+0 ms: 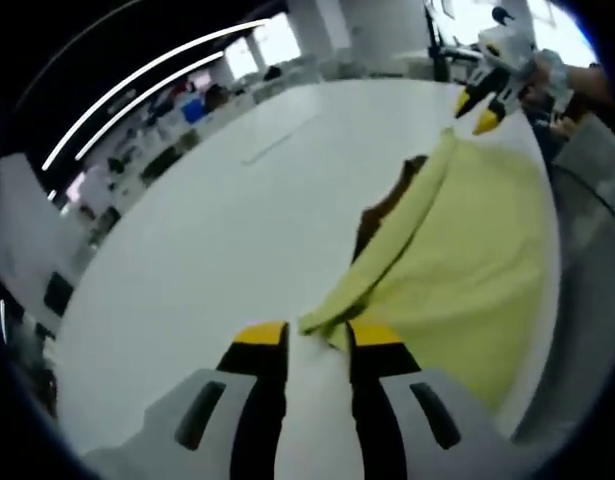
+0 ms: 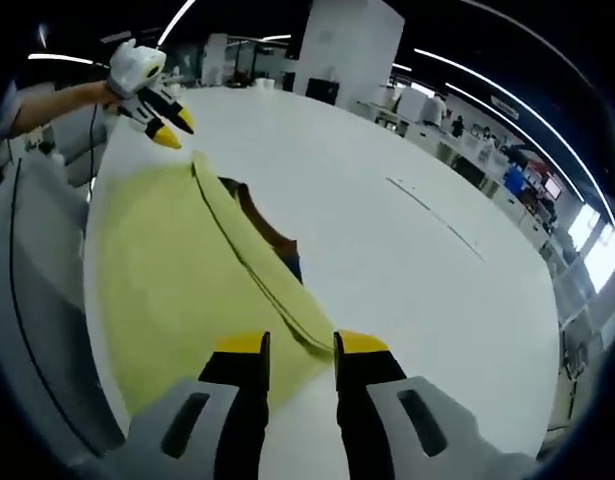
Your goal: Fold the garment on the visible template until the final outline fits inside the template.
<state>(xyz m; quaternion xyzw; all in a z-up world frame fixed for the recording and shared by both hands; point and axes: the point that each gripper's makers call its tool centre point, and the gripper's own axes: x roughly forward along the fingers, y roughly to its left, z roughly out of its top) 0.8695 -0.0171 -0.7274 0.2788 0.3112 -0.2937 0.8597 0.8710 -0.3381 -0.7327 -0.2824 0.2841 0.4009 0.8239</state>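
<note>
We see both grippers open: left gripper and right gripper at the yellow garment's corners on the white counter; a dark template, perhaps, peeks out at 12 o'clock.

- We count one yellow garment, lying just ahead of the left gripper's jaws.
- We count one dark template, partly covered, beyond the right gripper.
- We count two grippers, each with two yellow-tipped jaws.
- We count one white table under both.
</note>
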